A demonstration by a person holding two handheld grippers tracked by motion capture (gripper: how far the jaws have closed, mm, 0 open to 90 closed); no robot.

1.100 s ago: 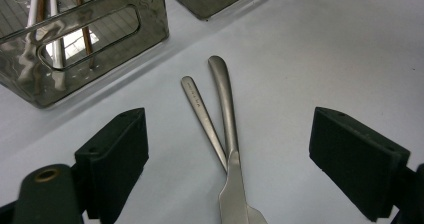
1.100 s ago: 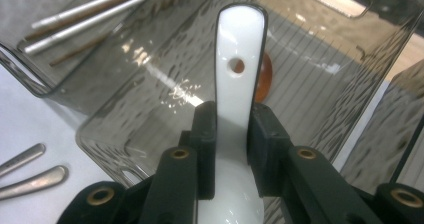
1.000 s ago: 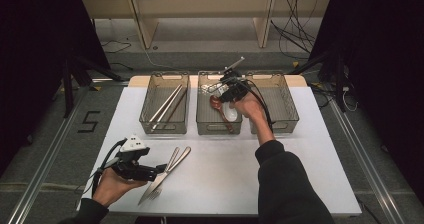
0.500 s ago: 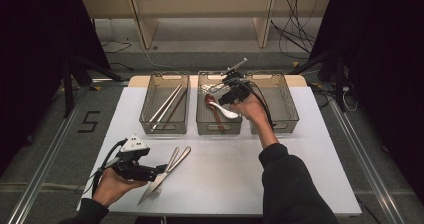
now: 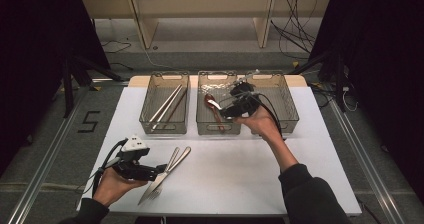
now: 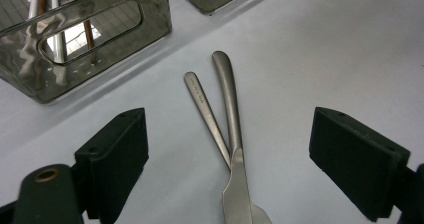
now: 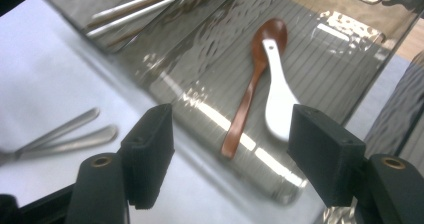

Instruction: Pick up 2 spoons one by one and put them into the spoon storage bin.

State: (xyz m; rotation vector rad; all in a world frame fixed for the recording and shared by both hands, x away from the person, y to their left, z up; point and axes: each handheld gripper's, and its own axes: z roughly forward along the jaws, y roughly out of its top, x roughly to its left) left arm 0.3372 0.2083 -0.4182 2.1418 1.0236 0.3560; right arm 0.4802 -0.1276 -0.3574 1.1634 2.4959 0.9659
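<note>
Low over the table's front left, my left gripper (image 5: 160, 169) (image 6: 227, 129) stands open, with a crossed metal knife and fork (image 5: 165, 171) (image 6: 231, 134) lying on the white table between its jaws, untouched. My right gripper (image 5: 223, 109) (image 7: 232, 116) hovers at the near right edge of the middle bin (image 5: 217, 131). Its jaws have just been opening and nothing is between them. In that bin a white spoon (image 7: 277, 99) lies beside a brown wooden spoon (image 5: 216, 113) (image 7: 252, 84).
Three clear grey bins stand in a row at the back. The left bin (image 5: 165, 129) holds metal and brown chopsticks (image 5: 167, 104) (image 7: 135, 6). The right bin (image 5: 289, 116) is partly behind my right hand. The white table (image 5: 240, 174) ends near the person.
My right gripper let go of the white spoon in the middle bin, opened wide and drew back to the right. The left gripper kept still over the knife and fork.
</note>
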